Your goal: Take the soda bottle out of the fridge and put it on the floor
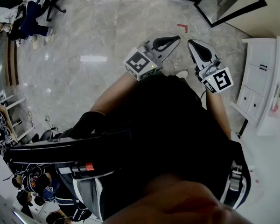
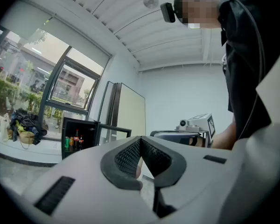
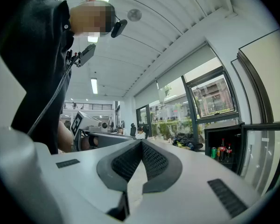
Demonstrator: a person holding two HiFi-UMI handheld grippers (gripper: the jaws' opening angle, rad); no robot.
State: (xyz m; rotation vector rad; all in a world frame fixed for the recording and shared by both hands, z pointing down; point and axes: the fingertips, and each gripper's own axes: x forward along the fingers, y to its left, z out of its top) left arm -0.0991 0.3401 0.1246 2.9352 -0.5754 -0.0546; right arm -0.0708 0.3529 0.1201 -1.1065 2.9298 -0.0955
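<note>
The small black fridge [image 2: 74, 141] stands open by the window wall, some way ahead. Dark soda bottles with red labels [image 2: 76, 141] stand inside it beside a green can. The right gripper view shows the same fridge [image 3: 235, 146] with the soda bottles [image 3: 223, 151] on its shelf. My left gripper [image 2: 140, 139] is shut with nothing between its pads. My right gripper [image 3: 141, 142] is also shut and empty. In the head view both the left gripper [image 1: 176, 38] and the right gripper [image 1: 191, 43] are held level in front of the person's chest, side by side, far from the fridge.
A polished stone floor [image 1: 98, 78] with a red tape mark [image 1: 182, 28] lies ahead. A white drawer cabinet [image 1: 259, 83] stands at the right. Seated people and an office chair [image 1: 25, 13] are at the far left. A pile of bags [image 2: 21, 125] lies under the window.
</note>
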